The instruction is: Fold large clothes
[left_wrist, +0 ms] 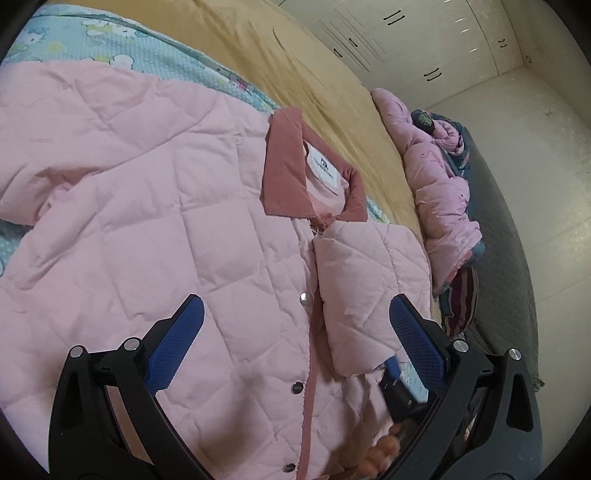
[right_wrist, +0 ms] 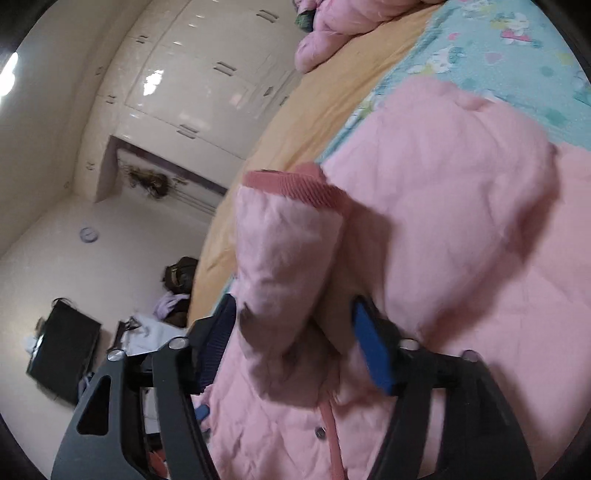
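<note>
The pale pink quilted padded jacket (left_wrist: pixel 147 221), with a darker rose corduroy collar (left_wrist: pixel 295 166) and a white neck label (left_wrist: pixel 323 168), lies front up and snapped shut on the bed, spread over a light blue cartoon-print sheet (left_wrist: pixel 159 55). 1 sleeve (left_wrist: pixel 369 291) is already laid across the chest just beside the snap placket (left_wrist: pixel 306 332), below the collar. In the right wrist view that same sleeve (right_wrist: pixel 288 280), ending in a rose ribbed cuff (right_wrist: pixel 295 184), sits between the jaws of the right gripper (right_wrist: pixel 295 332); the blue pads flank the fabric loosely, so the hold looks slack, not a firm pinch. The left gripper (left_wrist: pixel 295 332) hovers over the jacket's chest with its jaws wide apart and nothing clamped, the placket running between them. I judge the jacket light, puffy and springy: it should give under a pinch, slide easily on the sheet, and tend to bulge back open after each fold. The quilt seams, cuff and hem edges look like the surest places to take hold, since the smooth shell could slip. Beyond the collar a mustard yellow bedspread (left_wrist: pixel 295 62) covers the rest of the bed, with a heap of other pink and dark clothes (left_wrist: pixel 439 184) farther out, and white wardrobe doors (left_wrist: pixel 406 33) beyond that.
</note>
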### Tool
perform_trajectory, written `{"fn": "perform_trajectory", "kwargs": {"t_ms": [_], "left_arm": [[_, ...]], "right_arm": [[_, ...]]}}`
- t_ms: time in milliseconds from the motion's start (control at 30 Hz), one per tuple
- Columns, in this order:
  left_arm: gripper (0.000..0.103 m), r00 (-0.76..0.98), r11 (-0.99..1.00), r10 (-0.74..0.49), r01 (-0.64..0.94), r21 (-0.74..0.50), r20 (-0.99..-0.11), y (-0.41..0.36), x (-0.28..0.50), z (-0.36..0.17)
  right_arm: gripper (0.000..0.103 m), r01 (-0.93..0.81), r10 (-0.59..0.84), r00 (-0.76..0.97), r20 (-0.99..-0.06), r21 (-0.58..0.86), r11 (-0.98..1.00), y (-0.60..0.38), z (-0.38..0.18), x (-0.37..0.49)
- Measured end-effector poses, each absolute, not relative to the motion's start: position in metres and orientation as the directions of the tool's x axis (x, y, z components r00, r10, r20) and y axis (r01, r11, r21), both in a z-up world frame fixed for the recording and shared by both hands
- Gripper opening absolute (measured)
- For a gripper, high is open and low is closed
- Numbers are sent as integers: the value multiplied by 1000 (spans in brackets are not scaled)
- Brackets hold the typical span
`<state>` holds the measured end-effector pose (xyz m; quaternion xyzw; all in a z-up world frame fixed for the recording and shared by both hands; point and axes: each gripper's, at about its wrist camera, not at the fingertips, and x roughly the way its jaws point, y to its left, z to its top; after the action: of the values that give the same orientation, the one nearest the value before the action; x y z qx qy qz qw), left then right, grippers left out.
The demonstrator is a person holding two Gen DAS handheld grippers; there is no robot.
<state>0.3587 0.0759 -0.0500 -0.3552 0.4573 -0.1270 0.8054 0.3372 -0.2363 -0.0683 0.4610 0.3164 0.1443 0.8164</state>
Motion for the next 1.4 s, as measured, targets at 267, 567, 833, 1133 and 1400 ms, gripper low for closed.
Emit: {"fn": "perform_trajectory", "kwargs": {"t_ms": [267, 567, 833, 1133, 1400], "left_arm": [[94, 603, 645, -558, -118, -755, -570, 105, 356, -40], [94, 611, 530, -601, -179, -829, -516, 141, 355, -55], [94, 544, 477, -662, -225, -850, -515, 134, 367, -90], [94, 525, 519, -651, -219, -826, -548, 120, 370, -104], [39, 548, 659, -549, -180, -730, -631, 110, 368, -100]], "right_arm": [[20, -226, 609, 704, -365, 698, 680, -181, -23, 335], [20, -389, 634, 530, -563, 503, 772, -97, -34, 321], [44, -436, 670, 412, -618, 512, 740, -80, -48, 306], [63, -365, 709, 457, -538, 614, 700, -125, -37, 305], [64, -170, 523, 657, -542, 570, 804, -192, -34, 309]]}}
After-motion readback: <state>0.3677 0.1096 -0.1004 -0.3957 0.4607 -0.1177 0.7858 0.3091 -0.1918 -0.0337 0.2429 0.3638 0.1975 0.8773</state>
